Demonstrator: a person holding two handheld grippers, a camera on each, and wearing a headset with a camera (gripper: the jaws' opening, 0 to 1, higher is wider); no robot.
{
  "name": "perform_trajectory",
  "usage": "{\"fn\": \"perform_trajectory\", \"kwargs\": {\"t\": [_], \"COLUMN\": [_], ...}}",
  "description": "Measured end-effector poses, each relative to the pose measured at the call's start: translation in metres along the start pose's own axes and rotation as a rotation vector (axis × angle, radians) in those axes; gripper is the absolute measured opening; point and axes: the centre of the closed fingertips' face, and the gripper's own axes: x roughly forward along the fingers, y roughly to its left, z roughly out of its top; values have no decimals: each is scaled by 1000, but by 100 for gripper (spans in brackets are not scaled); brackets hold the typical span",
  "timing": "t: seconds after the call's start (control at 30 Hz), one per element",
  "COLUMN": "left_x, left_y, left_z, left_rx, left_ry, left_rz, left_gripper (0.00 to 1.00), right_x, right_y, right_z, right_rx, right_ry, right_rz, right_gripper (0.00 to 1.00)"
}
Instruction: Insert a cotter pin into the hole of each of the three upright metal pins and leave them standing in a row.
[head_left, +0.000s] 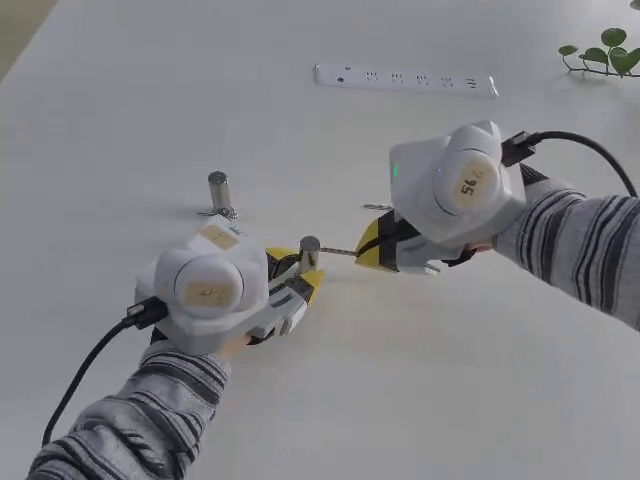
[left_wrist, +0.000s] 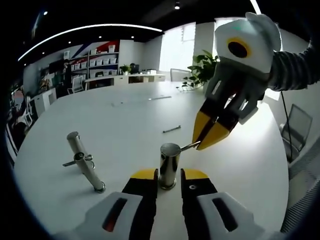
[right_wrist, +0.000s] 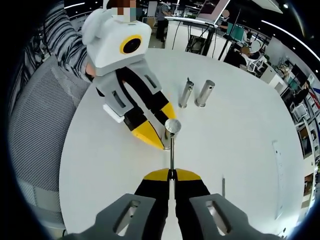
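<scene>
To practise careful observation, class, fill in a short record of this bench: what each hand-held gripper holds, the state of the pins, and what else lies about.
left hand-held gripper: jaws closed on the base of an upright metal pin
right hand-held gripper: shut on a cotter pin
cotter pin tip: at the metal pin's top; whether it has entered the hole cannot be told
second metal pin: standing, fitted cotter pin through it
loose cotter pin: lying on the table
power strip: far side
</scene>
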Motion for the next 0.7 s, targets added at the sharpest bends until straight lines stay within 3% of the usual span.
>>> {"fn": "perform_trajectory", "kwargs": {"t": [0.17,0.6,0.7], "left_x": [1,2,2], "left_y": [2,3,2], "left_z": [0,-2,-3], "left_rx": [-4,0,2], "left_ry": [0,4,2], "left_rz": [15,26,20], "left_gripper": [11,10,10], "right_x": [-3,-1,0], "right_y": [1,1,1], "right_z": [6,15,19], "right_rx": [4,-43,-46], "right_ry": [-15,24,11], "right_rz": [-4,-15,-12], "right_gripper": [0,0,0]}}
